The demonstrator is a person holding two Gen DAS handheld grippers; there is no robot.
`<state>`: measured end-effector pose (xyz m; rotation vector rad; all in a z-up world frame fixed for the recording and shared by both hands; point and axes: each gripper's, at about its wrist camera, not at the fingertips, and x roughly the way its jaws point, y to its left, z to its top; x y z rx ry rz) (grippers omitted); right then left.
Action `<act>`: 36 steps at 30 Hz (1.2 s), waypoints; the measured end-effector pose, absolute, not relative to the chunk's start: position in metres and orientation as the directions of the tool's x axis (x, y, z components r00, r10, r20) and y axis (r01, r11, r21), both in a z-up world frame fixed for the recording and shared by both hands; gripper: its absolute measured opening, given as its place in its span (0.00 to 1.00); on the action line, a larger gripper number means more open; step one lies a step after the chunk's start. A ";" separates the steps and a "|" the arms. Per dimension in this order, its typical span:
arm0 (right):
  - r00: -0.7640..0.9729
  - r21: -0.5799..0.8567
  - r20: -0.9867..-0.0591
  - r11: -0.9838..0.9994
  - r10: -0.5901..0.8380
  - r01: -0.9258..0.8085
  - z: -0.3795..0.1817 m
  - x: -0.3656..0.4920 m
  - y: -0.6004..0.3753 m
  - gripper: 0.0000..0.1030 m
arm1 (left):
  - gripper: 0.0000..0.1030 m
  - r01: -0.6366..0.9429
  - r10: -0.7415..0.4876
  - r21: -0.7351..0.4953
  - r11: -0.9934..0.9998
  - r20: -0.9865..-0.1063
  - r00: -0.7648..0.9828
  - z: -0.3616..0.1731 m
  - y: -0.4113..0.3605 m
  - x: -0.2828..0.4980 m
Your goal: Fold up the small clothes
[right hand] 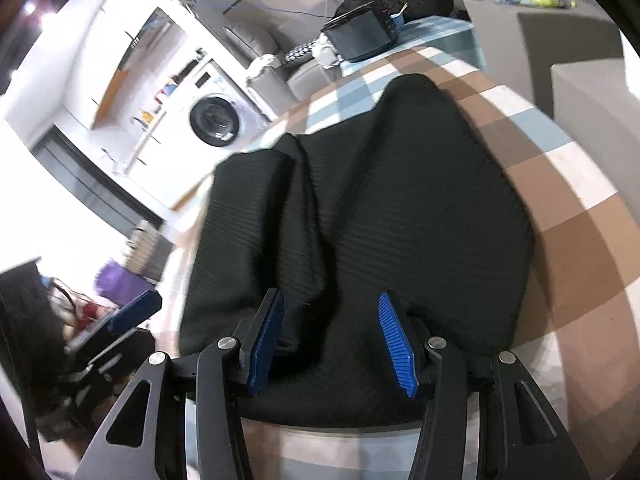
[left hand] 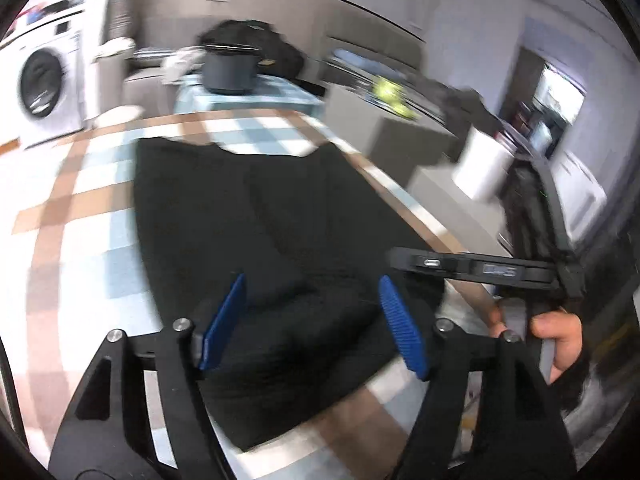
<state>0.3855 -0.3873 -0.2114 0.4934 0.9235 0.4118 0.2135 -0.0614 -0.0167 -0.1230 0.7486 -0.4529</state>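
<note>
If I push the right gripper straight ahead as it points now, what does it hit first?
Most likely the black garment: the right gripper is open, the cloth bunched between and ahead of its fingers. Depth is unclear.

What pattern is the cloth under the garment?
Checked tablecloth: brown, pale blue, white squares; clearest in right wrist view.

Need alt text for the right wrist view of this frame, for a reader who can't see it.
A black ribbed garment lies rumpled on a checked brown, blue and white cloth, with the right gripper open just over its near edge. Behind are a washing machine and a dark bin; the left gripper's blue pad shows at left.
</note>
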 end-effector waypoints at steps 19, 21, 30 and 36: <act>0.513 0.586 -0.518 0.721 0.684 -0.370 -0.175 0.388 -0.329 0.05 | 0.66 0.007 -0.262 -0.359 0.933 -0.668 0.697 -0.064 0.073 0.220; 0.522 0.577 -0.526 0.733 0.671 -0.361 -0.169 0.373 -0.337 0.04 | 0.66 0.008 -0.263 -0.358 0.934 -0.671 0.694 -0.065 0.061 0.229; 0.494 0.353 -0.778 0.920 0.390 -0.170 -0.222 0.385 -0.344 0.20 | 0.66 0.059 -0.288 -0.332 0.941 -0.701 0.652 -0.071 0.028 0.235; 0.535 0.435 -0.692 0.871 0.485 -0.227 -0.200 0.403 -0.330 0.38 | 0.66 0.082 -0.264 -0.273 0.958 -0.738 0.621 -0.070 0.010 0.230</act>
